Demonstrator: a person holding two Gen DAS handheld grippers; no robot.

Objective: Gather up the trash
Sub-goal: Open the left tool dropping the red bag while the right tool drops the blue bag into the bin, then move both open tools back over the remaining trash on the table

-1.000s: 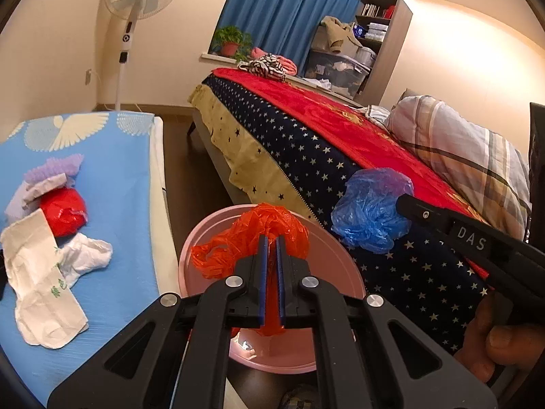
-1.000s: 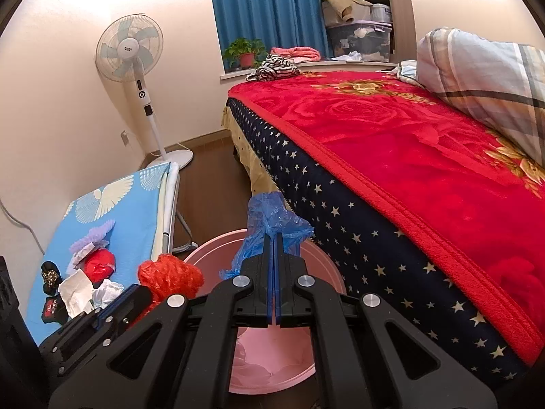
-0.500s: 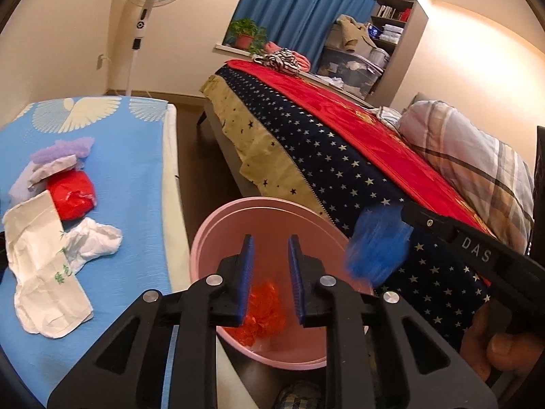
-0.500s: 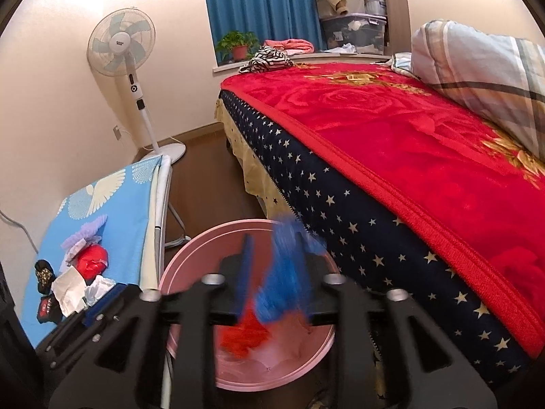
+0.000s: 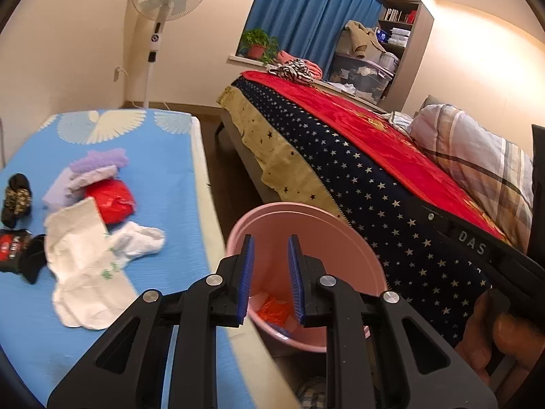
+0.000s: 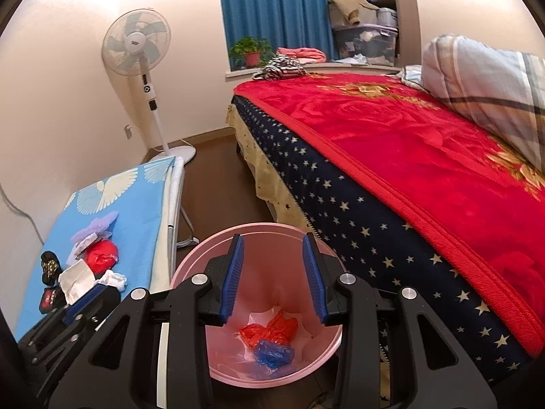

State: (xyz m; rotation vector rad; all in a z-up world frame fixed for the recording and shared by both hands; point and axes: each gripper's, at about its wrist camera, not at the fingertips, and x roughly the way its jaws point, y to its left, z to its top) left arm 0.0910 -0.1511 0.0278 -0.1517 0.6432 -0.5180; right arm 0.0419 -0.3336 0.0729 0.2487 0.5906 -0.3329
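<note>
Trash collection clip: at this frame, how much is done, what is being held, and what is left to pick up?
Done: an orange bag and a blue bag lie in the pink bin. In hand: nothing; the left gripper and right gripper are both open and empty above the bin. Left: the red bag, white paper, crumpled tissue and purple scraps on the blue table.

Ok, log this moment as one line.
left tongs: open, empty | right tongs: open, empty | pink bin: orange bag, blue bag inside | blue mat: litter left
</note>
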